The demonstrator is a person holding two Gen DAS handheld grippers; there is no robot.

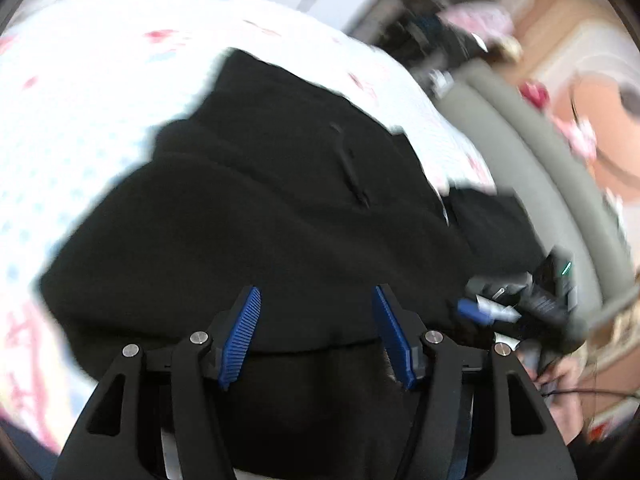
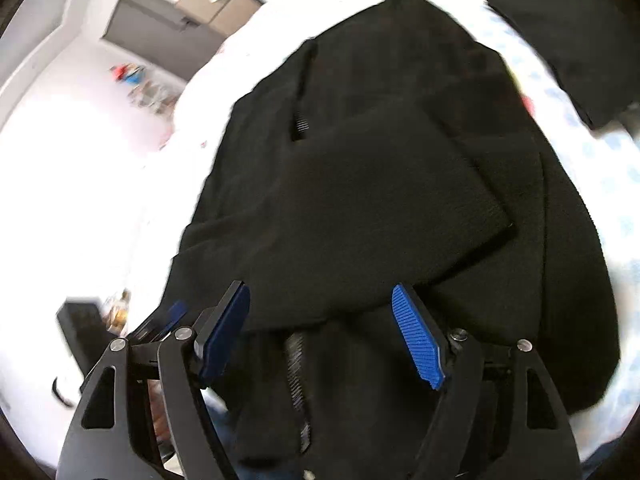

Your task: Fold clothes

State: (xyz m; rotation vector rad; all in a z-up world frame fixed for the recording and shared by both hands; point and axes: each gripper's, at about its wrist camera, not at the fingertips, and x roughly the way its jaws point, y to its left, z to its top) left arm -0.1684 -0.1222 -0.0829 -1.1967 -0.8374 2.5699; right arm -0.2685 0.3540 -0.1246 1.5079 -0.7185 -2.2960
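Observation:
A black garment lies spread on a white bedsheet with pink and blue print. My left gripper hovers over its near edge, open, with nothing between the blue pads. In the right wrist view the same black garment shows a sleeve folded across its body and a zipper near the bottom. My right gripper is open above the garment's near hem, its fingers empty. The other gripper shows at the right of the left wrist view.
A second dark piece of cloth lies at the upper right on the sheet. A grey padded bed edge runs along the right. Beyond it lie a wooden floor with pink items and a grey cabinet.

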